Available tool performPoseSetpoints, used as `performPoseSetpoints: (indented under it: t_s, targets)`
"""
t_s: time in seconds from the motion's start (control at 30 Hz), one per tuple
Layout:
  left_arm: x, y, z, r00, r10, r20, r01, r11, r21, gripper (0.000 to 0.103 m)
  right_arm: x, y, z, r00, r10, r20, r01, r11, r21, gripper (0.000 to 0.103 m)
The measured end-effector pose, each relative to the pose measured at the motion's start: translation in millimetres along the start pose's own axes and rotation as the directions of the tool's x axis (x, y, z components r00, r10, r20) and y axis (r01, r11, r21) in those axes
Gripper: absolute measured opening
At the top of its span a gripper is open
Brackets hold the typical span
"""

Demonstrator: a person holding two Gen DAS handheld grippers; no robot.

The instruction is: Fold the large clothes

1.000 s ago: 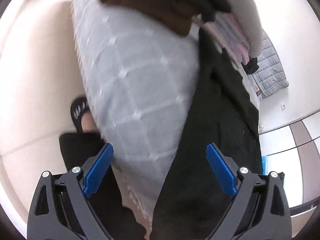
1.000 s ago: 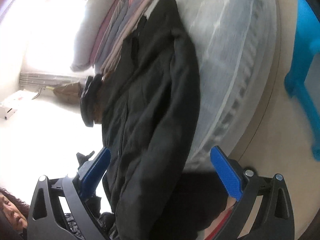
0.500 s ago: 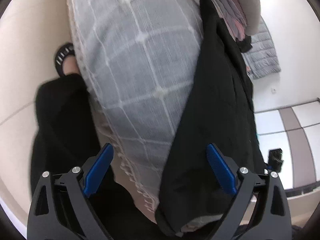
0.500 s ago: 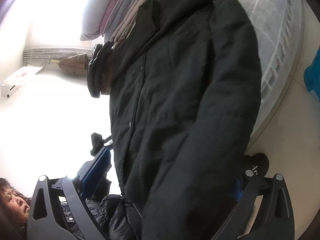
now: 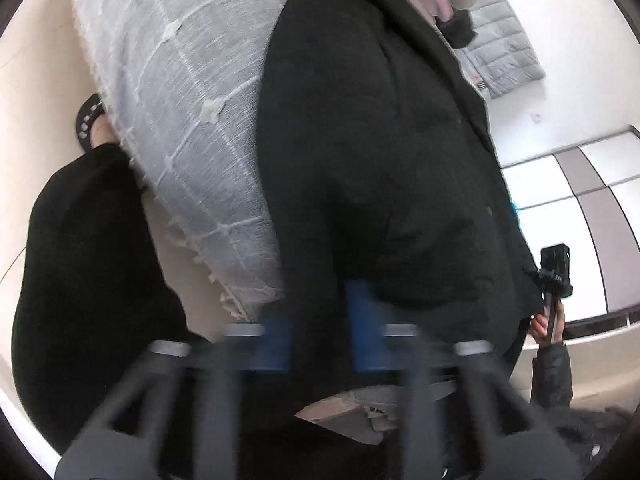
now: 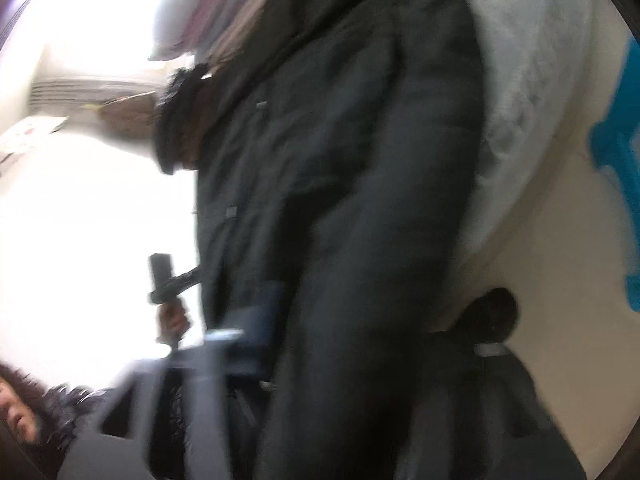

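A large black padded coat (image 5: 372, 152) lies spread on a bed with a grey grid-patterned cover (image 5: 192, 92). My left gripper (image 5: 316, 336) is blurred; its blue pads stand close together on the coat's hem at the bed's edge. In the right wrist view the coat (image 6: 340, 200) fills the middle. My right gripper (image 6: 360, 344) straddles a fold of the coat; one blue pad (image 6: 260, 332) shows on the left, the other is hidden behind the fabric.
Stacked folded clothes (image 6: 224, 20) and a dark item (image 6: 176, 120) lie at the bed's far end. A grey quilted garment (image 5: 500, 56) hangs on the wall. A blue stool (image 6: 616, 168) stands on the floor. Black-trousered legs (image 5: 88, 280) stand by the bed.
Both grippers have moved in onto the coat's near edge. The left jaws have closed from wide open to narrow on the hem. The right jaws have narrowed around the coat.
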State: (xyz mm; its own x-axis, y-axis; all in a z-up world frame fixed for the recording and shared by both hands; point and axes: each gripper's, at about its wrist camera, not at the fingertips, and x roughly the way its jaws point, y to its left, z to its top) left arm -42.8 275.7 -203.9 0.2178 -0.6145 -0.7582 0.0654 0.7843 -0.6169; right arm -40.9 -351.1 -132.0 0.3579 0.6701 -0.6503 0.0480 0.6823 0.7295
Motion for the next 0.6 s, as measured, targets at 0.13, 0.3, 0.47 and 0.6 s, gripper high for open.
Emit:
performPoseSetpoints:
  t_s: [0.13, 0.3, 0.47, 0.6]
  targets:
    - [-15, -12, -1, 0.999, 0.015, 0.046, -0.015, 1.0, -0.014, 0.004, -10, -2, -10, 0.997, 0.019, 0.079, -0.019, 1.0, 0.003, 0.016]
    - [-59, -23, 1, 0.983, -0.097, 0.157, 0.103, 0.994, -0.03, 0.004, -31, 8, -8, 0.976, 0.119, 0.183, -0.121, 0.993, 0.001, 0.014]
    - [-95, -44, 8, 0.962, -0.143, 0.232, 0.144, 0.989, 0.013, 0.004, -60, 27, 0, 0.937, 0.21, 0.28, -0.205, 0.978, -0.048, 0.012]
    - [-99, -57, 5, 0.959, -0.149, 0.239, 0.146, 0.989, 0.03, 0.003, -68, 35, -2, 0.928, 0.228, 0.294, -0.216, 0.974, -0.074, 0.012]
